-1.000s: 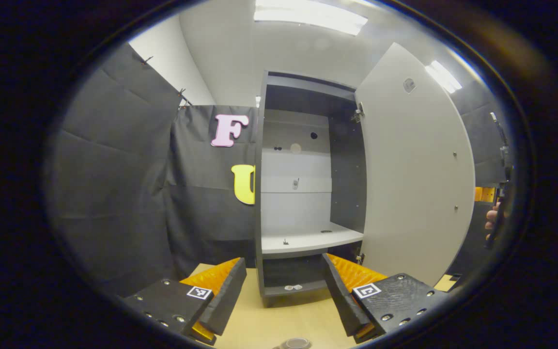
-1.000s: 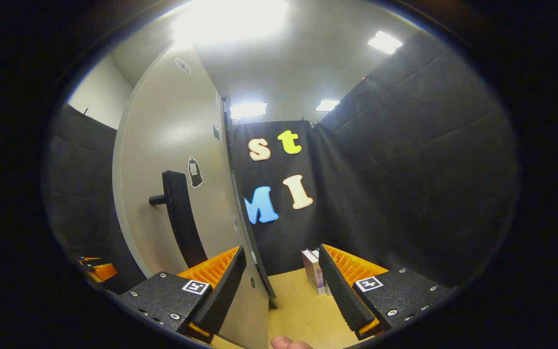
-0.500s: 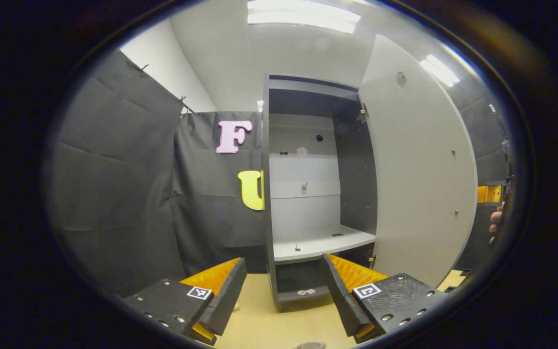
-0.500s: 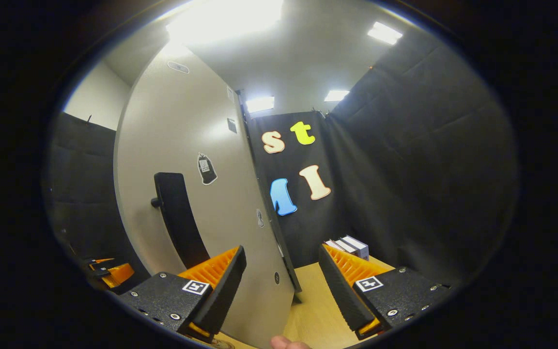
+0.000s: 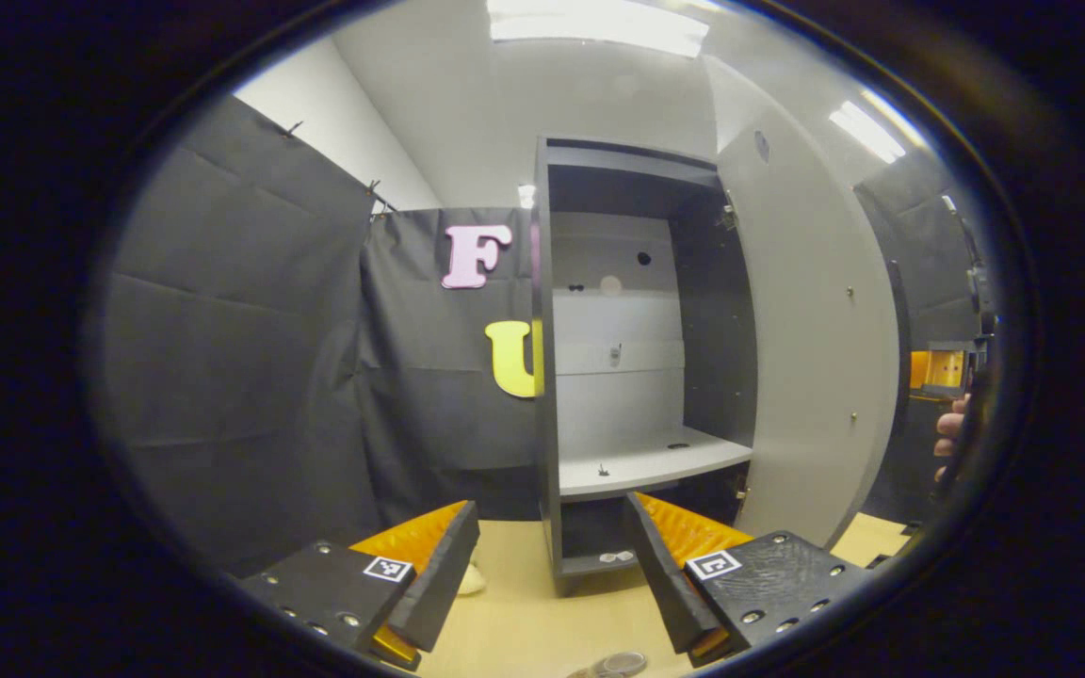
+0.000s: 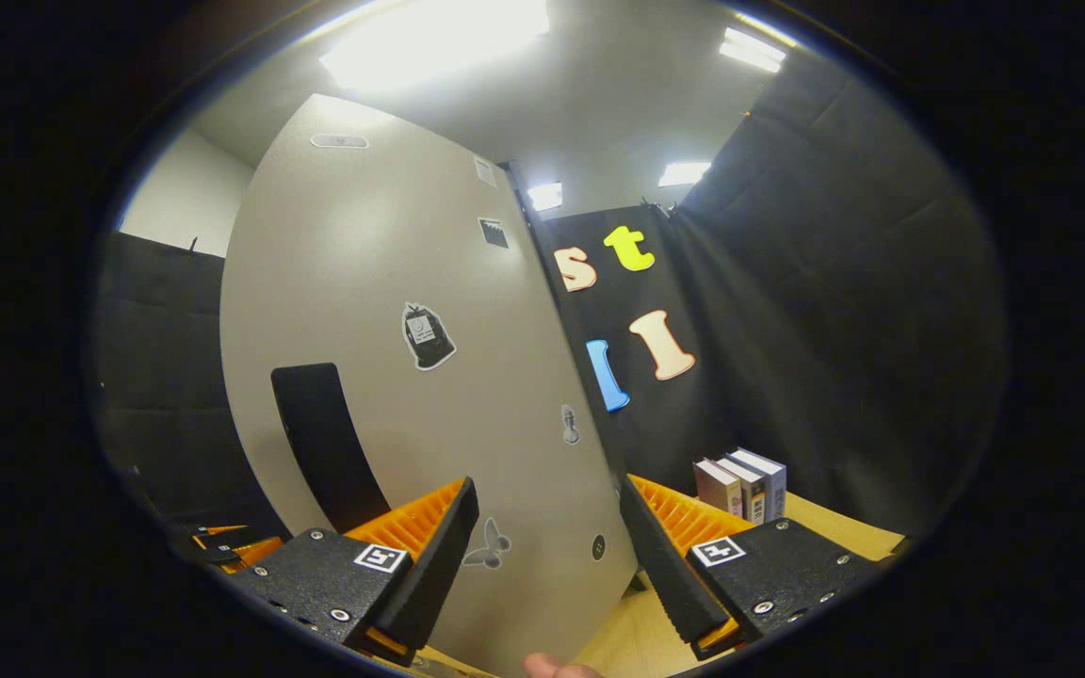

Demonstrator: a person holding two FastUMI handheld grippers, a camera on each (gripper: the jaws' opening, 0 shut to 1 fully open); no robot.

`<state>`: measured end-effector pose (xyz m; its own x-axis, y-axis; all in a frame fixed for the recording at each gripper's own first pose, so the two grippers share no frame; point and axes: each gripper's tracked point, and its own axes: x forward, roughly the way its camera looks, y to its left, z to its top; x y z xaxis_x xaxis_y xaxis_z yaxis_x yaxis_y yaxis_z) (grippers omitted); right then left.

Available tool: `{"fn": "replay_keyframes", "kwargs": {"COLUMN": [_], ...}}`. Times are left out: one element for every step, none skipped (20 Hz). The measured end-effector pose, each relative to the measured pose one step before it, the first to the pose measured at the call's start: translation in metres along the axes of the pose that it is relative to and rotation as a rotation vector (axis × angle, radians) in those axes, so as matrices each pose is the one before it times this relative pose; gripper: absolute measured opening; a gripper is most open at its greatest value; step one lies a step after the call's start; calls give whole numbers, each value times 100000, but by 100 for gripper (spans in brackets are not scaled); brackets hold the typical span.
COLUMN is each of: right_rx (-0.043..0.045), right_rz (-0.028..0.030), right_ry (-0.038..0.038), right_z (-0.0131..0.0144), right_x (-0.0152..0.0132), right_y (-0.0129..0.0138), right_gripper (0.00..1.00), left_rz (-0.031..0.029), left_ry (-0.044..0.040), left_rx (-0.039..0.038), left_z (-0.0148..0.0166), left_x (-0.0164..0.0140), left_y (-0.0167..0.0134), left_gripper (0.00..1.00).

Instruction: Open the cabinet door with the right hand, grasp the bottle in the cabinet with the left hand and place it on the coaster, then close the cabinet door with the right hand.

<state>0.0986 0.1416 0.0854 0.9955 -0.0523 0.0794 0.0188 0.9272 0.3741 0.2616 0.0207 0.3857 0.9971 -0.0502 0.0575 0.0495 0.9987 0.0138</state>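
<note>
The grey cabinet [image 5: 641, 311] stands with its door [image 5: 816, 358] swung out to the right; its white shelf [image 5: 646, 463] has no bottle on it. My left gripper [image 5: 547, 508] is open in front of the cabinet, apart from it. A small round grey thing [image 5: 623, 663] sits at the bottom edge, too cut off to tell what it is. In the right gripper view, my right gripper [image 6: 547, 490] is open close to the door's outer face [image 6: 392, 311], right of the black handle [image 6: 316, 443]. I cannot tell whether a finger touches the door.
A hand [image 5: 949, 433] and the orange right gripper [image 5: 940, 369] show past the door's edge. Books [image 6: 742, 482] stand on the wooden table [image 6: 825, 523] by the booth wall. Small pale items [image 5: 615, 556] lie in the cabinet's lower compartment. The left gripper [image 6: 222, 548] peeks out low left.
The door has swung round toward the cabinet, its inner face now narrower in the left gripper view and its outer face broader before the right gripper. The left gripper's view drifted left.
</note>
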Motion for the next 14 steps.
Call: {"fn": "replay_keyframes", "kwargs": {"right_rx": [2400, 1929, 585, -673, -1799, -1702, -680, -628, -1292, -2989, -4519, -5703, -4681, -2726], "right_rz": [1951, 1624, 1819, 2474, 2176, 1675, 1793, 725, -712, -1563, -2476, -3030, -1814, 11], "right_ry": [1930, 1863, 1404, 1054, 1942, 2536, 1821, 883, -67, -334, -501, -317, -115, -237], "right_z": [-204, -407, -577, -251, -534, -505, -447, 27, 256, 43, -156, -163, -147, -136], "right_x": [247, 801, 859, 904, 857, 694, 457, 209, 48, 39, -62, -95, -409, -184], "right_y": [167, 671, 679, 837, 683, 558, 601, 276, -26, -309, -289, -600, -304, 42], "right_gripper": [94, 94, 94, 94, 94, 94, 94, 94, 94, 95, 95, 95, 95, 95], "left_rz": [-962, 420, 1483, 1033, 1303, 965, 290, 716, 274, -259, -144, 118, -76, -503], "left_ry": [684, 93, 125, 171, -25, 606, 906, 799, 186, -184, 166, 753, 428, 54], "left_rx": [73, 654, 631, 359, 17, -157, -143, 122, -54, -172, 77, 695, 742, 242], "left_z": [-291, 40, -41, -38, 28, -41, -160, -111, -11, 194, 60, -31, -29, 226], "left_x": [-105, -156, -235, -200, -250, -14, 224, 191, 125, 46, 57, 176, 538, 537], "left_y": [-6, 240, 685, 273, 394, 295, 169, 135, -106, -69, 30, -54, -359, -635], "left_gripper": [89, 89, 89, 89, 89, 89, 89, 89, 89, 89, 89, 89, 89, 89]}}
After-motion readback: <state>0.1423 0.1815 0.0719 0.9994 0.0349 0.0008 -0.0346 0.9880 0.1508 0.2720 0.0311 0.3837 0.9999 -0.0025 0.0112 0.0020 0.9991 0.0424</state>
